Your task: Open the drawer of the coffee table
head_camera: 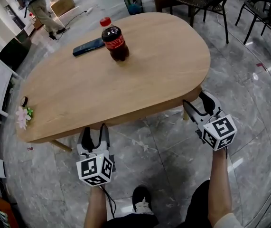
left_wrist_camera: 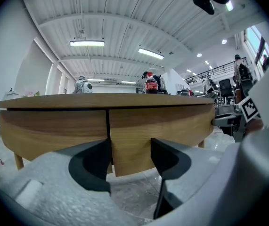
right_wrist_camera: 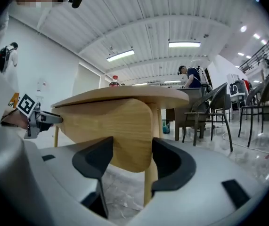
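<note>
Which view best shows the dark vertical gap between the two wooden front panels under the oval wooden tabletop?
Left gripper view: the gap faces the camera head-on and close. Head view shows none of it; the tabletop overhangs it. Right gripper view shows only one panel's rounded end, no gap.

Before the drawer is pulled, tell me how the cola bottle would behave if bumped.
The cola bottle stands tall and narrow, so a knock near its cap would probably tip it. It looks mostly full, so likely too heavy for light jolts. Tipped, it would probably roll on the smooth table.
</note>
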A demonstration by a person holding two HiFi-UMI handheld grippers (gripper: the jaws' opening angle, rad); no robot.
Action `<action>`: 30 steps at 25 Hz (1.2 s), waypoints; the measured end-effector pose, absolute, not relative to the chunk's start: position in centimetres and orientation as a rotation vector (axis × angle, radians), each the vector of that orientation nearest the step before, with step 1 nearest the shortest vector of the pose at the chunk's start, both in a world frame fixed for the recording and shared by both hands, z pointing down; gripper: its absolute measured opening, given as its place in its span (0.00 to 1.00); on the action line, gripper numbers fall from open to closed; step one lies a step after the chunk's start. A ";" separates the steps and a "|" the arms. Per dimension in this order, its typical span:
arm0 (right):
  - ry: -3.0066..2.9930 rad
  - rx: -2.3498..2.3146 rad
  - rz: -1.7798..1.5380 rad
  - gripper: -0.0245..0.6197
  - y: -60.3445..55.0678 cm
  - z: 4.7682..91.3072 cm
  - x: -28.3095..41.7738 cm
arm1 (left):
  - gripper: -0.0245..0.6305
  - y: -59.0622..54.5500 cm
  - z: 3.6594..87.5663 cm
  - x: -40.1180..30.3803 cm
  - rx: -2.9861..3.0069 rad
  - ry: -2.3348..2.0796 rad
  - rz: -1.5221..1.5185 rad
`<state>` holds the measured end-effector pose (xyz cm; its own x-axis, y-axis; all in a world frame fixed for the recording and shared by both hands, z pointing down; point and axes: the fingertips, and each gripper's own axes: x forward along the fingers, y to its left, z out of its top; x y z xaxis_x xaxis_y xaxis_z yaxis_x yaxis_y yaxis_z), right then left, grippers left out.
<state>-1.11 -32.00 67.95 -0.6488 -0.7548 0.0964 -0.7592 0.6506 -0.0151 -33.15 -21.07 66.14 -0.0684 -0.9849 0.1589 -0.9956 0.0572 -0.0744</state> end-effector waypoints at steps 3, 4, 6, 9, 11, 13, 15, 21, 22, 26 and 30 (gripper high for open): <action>-2.766 1.284 0.070 0.45 -32.0 67.9 -1.2 | 0.44 -21.0 66.2 -33.2 2.111 -2.233 0.272; -2.761 1.291 0.070 0.45 -32.0 67.9 -1.1 | 0.44 -21.1 66.2 -33.2 2.111 -2.230 0.273; -2.750 1.304 0.073 0.45 -32.1 67.9 -1.1 | 0.44 -21.2 66.2 -33.2 2.109 -2.221 0.260; -2.742 1.309 0.077 0.45 -31.9 68.0 -1.1 | 0.44 -20.9 66.2 -33.2 2.107 -2.216 0.266; -2.736 1.315 0.080 0.45 -31.7 67.9 -1.1 | 0.44 -20.9 66.1 -33.2 2.102 -2.209 0.262; -2.731 1.316 0.085 0.45 -31.6 67.9 -1.0 | 0.44 -20.8 66.1 -33.1 2.098 -2.208 0.257; -2.731 1.314 0.088 0.45 -31.3 68.0 -0.9 | 0.44 -20.5 66.1 -33.1 2.098 -2.213 0.258; -2.730 1.294 0.093 0.45 -30.1 68.0 -0.5 | 0.44 -19.2 66.1 -32.8 2.088 -2.217 0.243; -2.733 1.285 0.098 0.45 -29.8 68.0 -0.4 | 0.44 -18.9 66.1 -32.7 2.084 -2.216 0.236; -2.771 1.225 0.111 0.44 -28.9 68.1 0.2 | 0.44 -17.9 66.3 -32.3 2.132 -2.194 0.239; -2.775 1.211 0.081 0.44 -28.9 68.1 0.0 | 0.44 -18.4 66.2 -32.4 2.213 -2.142 0.265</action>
